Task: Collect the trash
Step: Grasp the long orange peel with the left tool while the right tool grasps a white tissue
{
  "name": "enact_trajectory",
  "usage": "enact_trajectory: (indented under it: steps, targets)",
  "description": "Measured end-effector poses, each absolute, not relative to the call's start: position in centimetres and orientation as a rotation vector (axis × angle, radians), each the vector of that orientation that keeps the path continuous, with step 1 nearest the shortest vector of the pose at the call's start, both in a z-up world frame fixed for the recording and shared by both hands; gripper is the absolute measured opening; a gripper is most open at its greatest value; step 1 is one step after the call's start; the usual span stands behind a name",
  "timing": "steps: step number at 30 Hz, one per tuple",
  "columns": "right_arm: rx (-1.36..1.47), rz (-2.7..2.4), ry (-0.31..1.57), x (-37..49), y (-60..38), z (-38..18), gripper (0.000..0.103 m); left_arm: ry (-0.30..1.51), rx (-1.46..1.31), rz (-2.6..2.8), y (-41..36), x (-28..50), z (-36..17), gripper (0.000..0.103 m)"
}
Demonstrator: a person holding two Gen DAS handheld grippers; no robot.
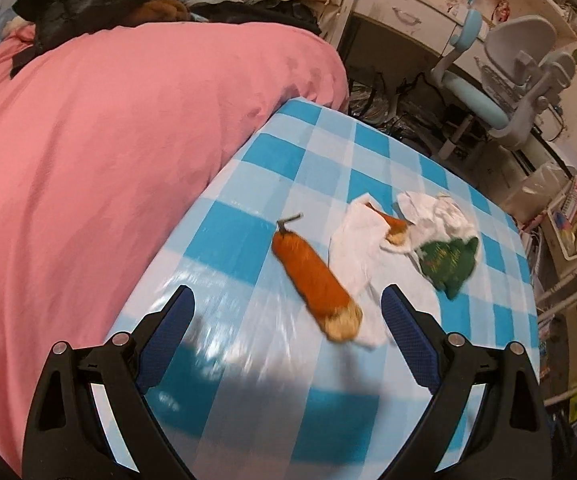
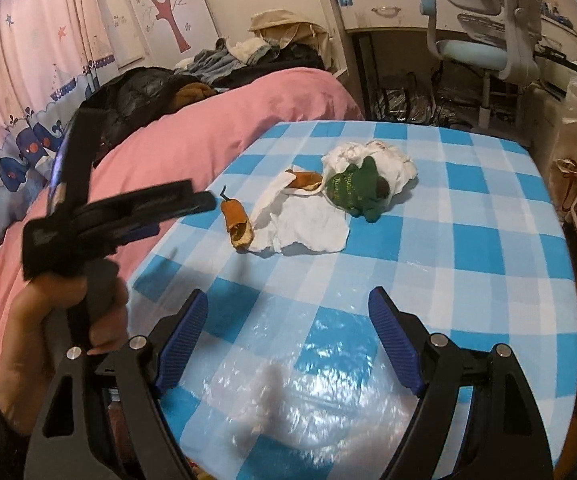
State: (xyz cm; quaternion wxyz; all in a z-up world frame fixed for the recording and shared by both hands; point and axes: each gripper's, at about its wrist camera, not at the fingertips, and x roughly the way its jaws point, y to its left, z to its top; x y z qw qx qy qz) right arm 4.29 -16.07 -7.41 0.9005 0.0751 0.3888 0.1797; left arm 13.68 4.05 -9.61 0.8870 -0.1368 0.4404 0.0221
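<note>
Stage: judged at the very start; no trash is in either tool and all the pieces lie on the worktop (image 2: 468,240).
Left hand-held gripper (image 1: 287,305): jaws wide apart, nothing between them, hovering over the near left part of the checked cloth. In the right wrist view the same tool shows at far left, held in a hand (image 2: 60,320), motion-blurred.
Right hand-held gripper (image 2: 288,308): jaws wide apart, empty, over the near edge of the worktop, well short of the trash.
Orange peel, long piece (image 1: 314,280): lies flat, stalk end pointing far, pale end near. It is the closest item to the left tool, just beyond its fingertips and a little right of centre.
White tissue (image 1: 354,248): spread flat just right of the long peel, touching or slightly under it; exact overlap hard to tell.
Second peel piece (image 1: 394,228): smaller, resting on the tissue's far part.
Green wrapper (image 1: 450,258): crumpled, at the right end of the cluster, against more crumpled white paper (image 1: 440,210).
Bin or bag: a clear plastic-lined container (image 1: 536,192) may stand beyond the worktop's right edge; I cannot confirm it is the target.
Done: nothing, as far as shown.
Left: every piece to be picked up and carried off; the long peel looks the likely first.
Surroundings: pink duvet (image 1: 108,160) on the bed at left, desk chair (image 1: 508,80) at far right.
</note>
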Motion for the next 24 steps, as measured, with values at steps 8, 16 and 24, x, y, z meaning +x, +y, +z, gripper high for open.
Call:
enact_trajectory:
  steps: [8,16,24]
  targets:
    - [0.165,0.378,0.831,7.4,-15.3,-8.8,0.079,1.015,-0.21,0.044,2.7,17.8,-12.5,0.08]
    - [0.199,0.37,0.836,10.7,-14.0,-10.1,0.079,1.039,-0.216,-0.094,4.7,17.2,-12.6,0.021]
    - [0.223,0.401,0.848,14.2,-10.5,-10.8,0.079,1.052,-0.081,-0.164,5.7,14.5,-12.2,0.018]
